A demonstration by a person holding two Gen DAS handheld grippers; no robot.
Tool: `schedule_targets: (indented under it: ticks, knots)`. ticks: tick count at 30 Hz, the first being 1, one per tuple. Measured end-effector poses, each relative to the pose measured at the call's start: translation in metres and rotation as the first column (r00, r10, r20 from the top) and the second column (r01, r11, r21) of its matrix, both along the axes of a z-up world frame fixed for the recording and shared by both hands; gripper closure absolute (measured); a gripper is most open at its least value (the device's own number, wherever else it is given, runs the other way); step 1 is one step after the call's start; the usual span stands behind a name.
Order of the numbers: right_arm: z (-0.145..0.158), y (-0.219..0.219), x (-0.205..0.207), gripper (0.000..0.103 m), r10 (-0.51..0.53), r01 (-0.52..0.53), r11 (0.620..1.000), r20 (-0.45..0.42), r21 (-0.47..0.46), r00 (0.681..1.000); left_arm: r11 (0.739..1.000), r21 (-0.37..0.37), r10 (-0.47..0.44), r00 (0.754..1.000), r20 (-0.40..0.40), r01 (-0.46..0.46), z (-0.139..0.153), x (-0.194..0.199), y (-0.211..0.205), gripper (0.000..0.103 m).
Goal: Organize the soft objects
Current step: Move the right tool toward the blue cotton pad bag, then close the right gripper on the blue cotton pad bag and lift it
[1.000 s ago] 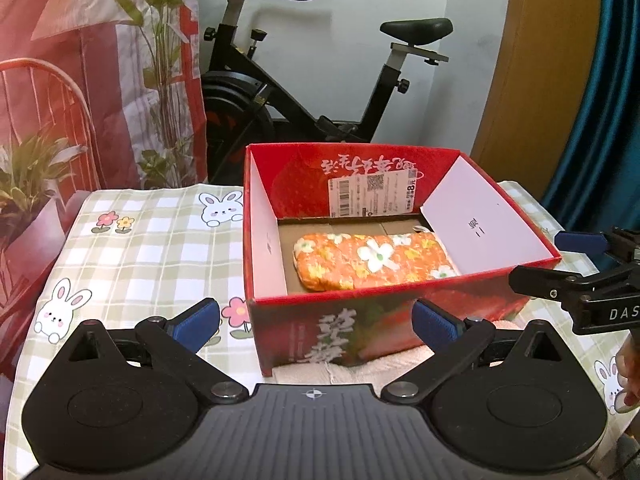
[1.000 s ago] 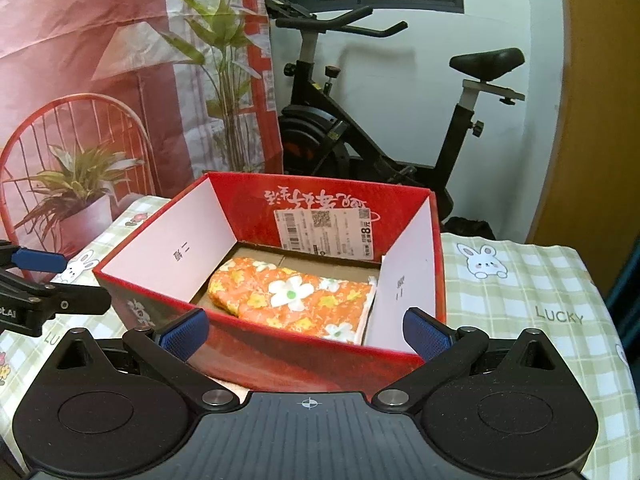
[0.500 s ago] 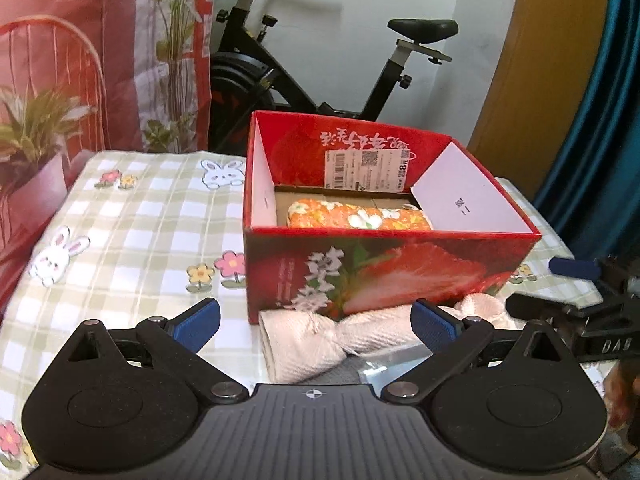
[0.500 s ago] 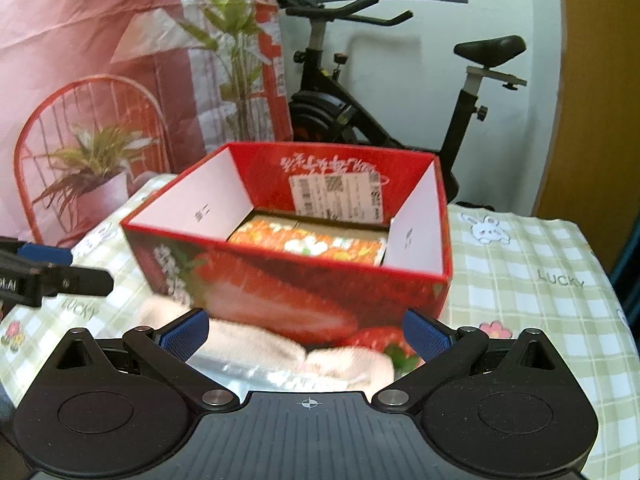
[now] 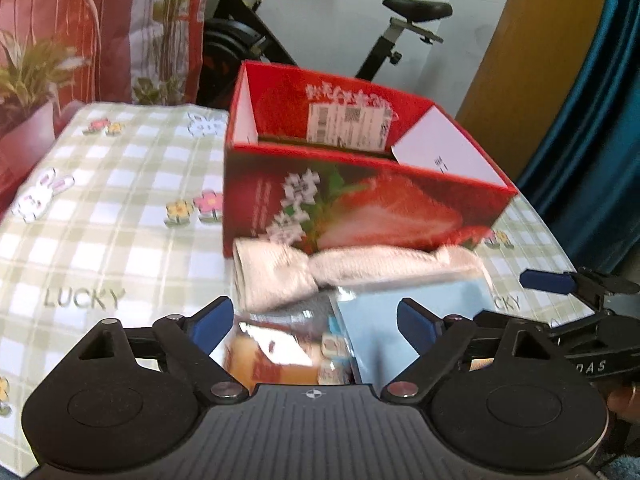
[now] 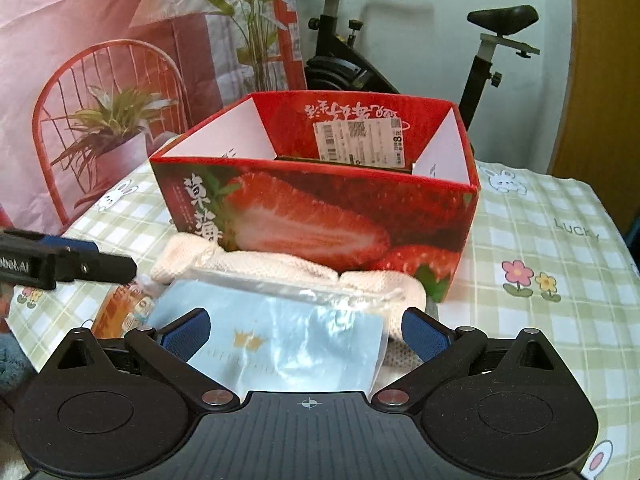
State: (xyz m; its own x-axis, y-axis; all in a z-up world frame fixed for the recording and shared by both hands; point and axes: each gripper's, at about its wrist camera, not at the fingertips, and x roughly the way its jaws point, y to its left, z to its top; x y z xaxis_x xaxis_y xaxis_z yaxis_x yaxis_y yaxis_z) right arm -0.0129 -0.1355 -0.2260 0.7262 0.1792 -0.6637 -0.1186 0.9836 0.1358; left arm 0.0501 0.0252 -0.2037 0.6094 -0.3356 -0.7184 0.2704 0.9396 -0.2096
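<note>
A red strawberry-print box (image 5: 360, 208) (image 6: 320, 216) stands open-topped on the checked tablecloth. Against its near wall lies a cream knitted cloth (image 5: 304, 272) (image 6: 280, 272). Nearer me rest a light blue packet in clear plastic (image 5: 412, 312) (image 6: 280, 340) and an orange packet (image 5: 272, 364) (image 6: 120, 308). My left gripper (image 5: 316, 322) (image 6: 116, 258) hovers over the packets' left end; its jaws are closing, and the pads touch nothing. My right gripper (image 6: 306, 328) (image 5: 520, 300) stands open over the blue packet. The box's near wall hides what is inside.
An exercise bike (image 6: 400, 60) stands behind the table. A printed backdrop with a red chair and plant (image 6: 100, 128) hangs at the left. A teal curtain (image 5: 592, 120) hangs at the right. Bare tablecloth (image 5: 100, 220) spreads left of the box and also right of it (image 6: 540, 240).
Both grippers have drawn back and sunk in front of the box. The flowered item inside has dropped behind the near wall; the cream cloth and packets have come into view. The left jaws have narrowed slightly.
</note>
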Motion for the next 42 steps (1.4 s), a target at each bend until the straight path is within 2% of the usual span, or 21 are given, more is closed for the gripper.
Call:
schedule_targets:
  ticks: [9, 13, 21, 32, 33, 35, 39, 42]
  knots:
    - [-0.007, 0.008, -0.026, 0.006, 0.040, -0.041, 0.999, -0.027, -0.031, 0.999, 0.998, -0.038, -0.055, 0.998, -0.026, 0.054, -0.011, -0.026, -0.003, 0.027]
    - [-0.013, 0.008, -0.037, 0.008, 0.046, -0.047, 0.999, -0.053, -0.020, 0.998, 0.992, -0.069, -0.106, 0.993, -0.049, 0.102, -0.016, -0.032, -0.009, 0.038]
    - [-0.026, 0.002, -0.039, 0.014, 0.050, -0.047, 0.999, -0.113, 0.026, 0.992, 0.978, -0.061, -0.207, 0.974, -0.098, 0.201, -0.029, -0.032, -0.030, 0.038]
    - [-0.038, 0.006, -0.029, 0.014, 0.068, -0.061, 0.997, -0.143, 0.055, 0.987, 0.973, -0.103, -0.223, 0.955, -0.194, 0.206, -0.054, -0.022, -0.034, 0.038]
    - [-0.039, 0.005, -0.028, 0.015, 0.067, -0.059, 0.996, -0.147, 0.060, 0.987, 0.974, -0.109, -0.219, 0.955, -0.199, 0.200, -0.057, -0.021, -0.033, 0.039]
    - [-0.043, 0.002, -0.026, 0.016, 0.065, -0.052, 0.995, -0.159, 0.079, 0.985, 0.976, -0.124, -0.201, 0.958, -0.206, 0.178, -0.061, -0.019, -0.030, 0.048]
    - [-0.048, 0.001, -0.024, 0.017, 0.057, -0.041, 0.994, -0.169, 0.098, 0.984, 0.974, -0.152, -0.196, 0.958, -0.208, 0.166, -0.064, -0.017, -0.028, 0.052]
    - [-0.046, 0.001, -0.023, 0.024, 0.070, -0.053, 0.993, -0.157, 0.107, 0.985, 0.974, -0.152, -0.198, 0.960, -0.200, 0.170, -0.063, -0.016, -0.029, 0.054]
